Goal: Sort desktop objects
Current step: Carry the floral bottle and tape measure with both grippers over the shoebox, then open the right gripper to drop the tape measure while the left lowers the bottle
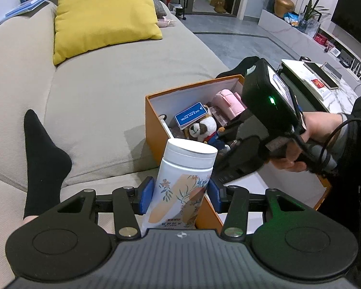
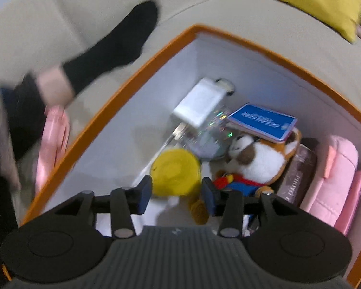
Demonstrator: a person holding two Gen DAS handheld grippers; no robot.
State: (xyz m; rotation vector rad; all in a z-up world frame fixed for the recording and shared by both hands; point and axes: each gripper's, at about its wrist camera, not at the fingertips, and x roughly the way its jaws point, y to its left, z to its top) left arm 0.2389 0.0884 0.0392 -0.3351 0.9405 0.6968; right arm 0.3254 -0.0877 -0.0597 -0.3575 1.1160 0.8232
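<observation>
Left gripper (image 1: 180,193): clamped on one white floral bottle (image 1: 180,180), blue pads pressing both its sides; the bottle stands upright, cap away from the camera, long axis running straight out along the fingers.
Bottle's place: just outside the near corner of the orange box (image 1: 154,110), lower body overlapping the box wall, not yet over the opening.
Key relation: the box opening lies ahead and to the right of the bottle; my guess is it must rise over the rim to get in.
Right gripper (image 2: 177,191): inside the box, pointing steeply down, jaws parted; a yellow disc (image 2: 175,171) sits between the pads, seemingly let go, though contact is blurred.
Nearer hand: the right, already in the box.
Count in box: one yellow disc, one plush dog (image 2: 257,159), one blue card (image 2: 264,121), one white charger (image 2: 199,103), one pink case (image 2: 334,178).
Beyond: one yellow cushion (image 1: 103,14) on the sofa.
</observation>
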